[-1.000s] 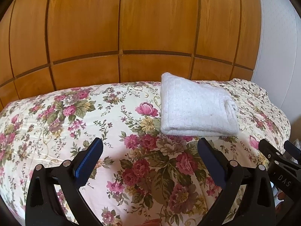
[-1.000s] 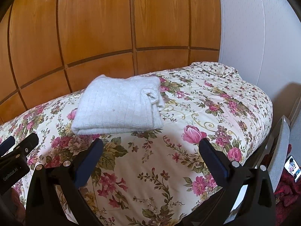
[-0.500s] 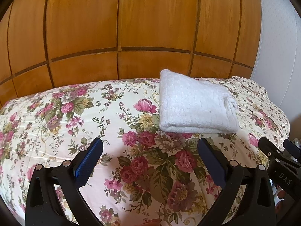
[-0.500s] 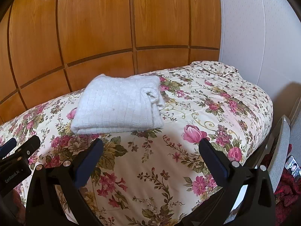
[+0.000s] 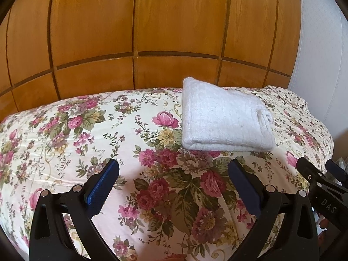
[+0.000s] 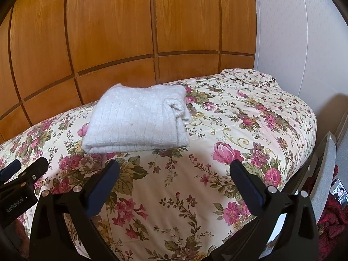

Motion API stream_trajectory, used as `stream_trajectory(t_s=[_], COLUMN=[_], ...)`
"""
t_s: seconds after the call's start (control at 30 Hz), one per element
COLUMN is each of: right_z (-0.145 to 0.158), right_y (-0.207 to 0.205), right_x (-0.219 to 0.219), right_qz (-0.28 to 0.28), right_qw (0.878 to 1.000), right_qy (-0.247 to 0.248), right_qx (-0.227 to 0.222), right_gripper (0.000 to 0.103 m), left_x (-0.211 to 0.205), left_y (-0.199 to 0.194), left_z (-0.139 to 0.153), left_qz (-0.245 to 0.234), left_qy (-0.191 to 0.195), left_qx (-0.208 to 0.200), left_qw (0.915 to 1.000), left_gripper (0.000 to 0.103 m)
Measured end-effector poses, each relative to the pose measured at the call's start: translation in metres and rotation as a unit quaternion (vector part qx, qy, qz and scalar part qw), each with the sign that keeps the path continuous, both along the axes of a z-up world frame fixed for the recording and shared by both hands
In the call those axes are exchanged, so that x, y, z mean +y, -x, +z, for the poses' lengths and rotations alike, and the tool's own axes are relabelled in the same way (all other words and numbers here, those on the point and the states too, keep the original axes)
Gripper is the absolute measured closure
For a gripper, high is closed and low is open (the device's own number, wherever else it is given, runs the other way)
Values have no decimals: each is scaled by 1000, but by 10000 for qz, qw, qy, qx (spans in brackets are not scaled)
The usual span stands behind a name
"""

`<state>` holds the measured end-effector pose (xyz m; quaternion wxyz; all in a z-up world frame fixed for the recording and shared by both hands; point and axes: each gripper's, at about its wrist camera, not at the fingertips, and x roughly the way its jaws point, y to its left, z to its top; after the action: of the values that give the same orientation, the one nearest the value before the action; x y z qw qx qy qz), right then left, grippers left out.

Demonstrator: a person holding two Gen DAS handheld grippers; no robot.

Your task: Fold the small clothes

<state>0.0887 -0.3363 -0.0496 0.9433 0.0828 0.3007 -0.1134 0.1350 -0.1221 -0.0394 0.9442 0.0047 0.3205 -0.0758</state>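
Note:
A white knitted garment (image 5: 224,117) lies folded into a neat rectangle on the floral bedspread (image 5: 91,134), toward the wooden wall. In the right wrist view the same folded garment (image 6: 137,119) sits left of centre, its loose rolled edge facing right. My left gripper (image 5: 173,175) hovers open above the bedspread, short of the garment, nothing between its fingers. My right gripper (image 6: 174,174) is likewise open and empty, just in front of the garment's near fold. Each gripper's body shows at the edge of the other's view.
A wooden panelled wall (image 5: 174,32) runs behind the bed. A white wall (image 6: 293,32) closes the right side. The bedspread's (image 6: 250,119) right end drops off to a grey chair back (image 6: 328,174) and red fabric (image 6: 335,213) on the floor.
Both views have shifted only slightly; the left gripper's view has tilted a little, bringing the garment lower in frame. The garment lies unmoved and both grippers stay open.

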Motion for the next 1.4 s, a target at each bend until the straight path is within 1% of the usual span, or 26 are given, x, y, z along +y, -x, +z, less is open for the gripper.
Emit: stream_trajectory(t_s=[0.27,0.6,0.73,0.9,1.03,1.2,1.4], right_z=[-1,-3,-5,-10,-14,-22,-30], right_y=[0,-1,-3,-7,-10,-20,-35], right_x=[0,-1,-2,-4,-9,-15,-20], right_qz=[-5,0,-4,-34,-92,-169,-216], right_qw=[10000,10000,9999,9998,9996,9990,9983], right_qy=[-4,-37,-59,-104,-107,-233,-306], right_qx=[-1,55,84,175,233,345,447], right_gripper=[2,2,2,2,2,2,2], left_x=[-3,-2,-2,-5,-9,-15,-11], left_y=[2,4,5,-1,-5,-12,-27], left_z=[2,4,2,-4,-8,-14,-23], left_qz=[-68,-28,64,11,-78,-190,-182], left_qy=[7,72,78,3,32,57,83], left_qx=[1,-93,-166,-11,100,238,450], left_qw=[10000,9999,9998,10000,9999,9995,9988], left_gripper=[4,4,4,4,4,4,4])
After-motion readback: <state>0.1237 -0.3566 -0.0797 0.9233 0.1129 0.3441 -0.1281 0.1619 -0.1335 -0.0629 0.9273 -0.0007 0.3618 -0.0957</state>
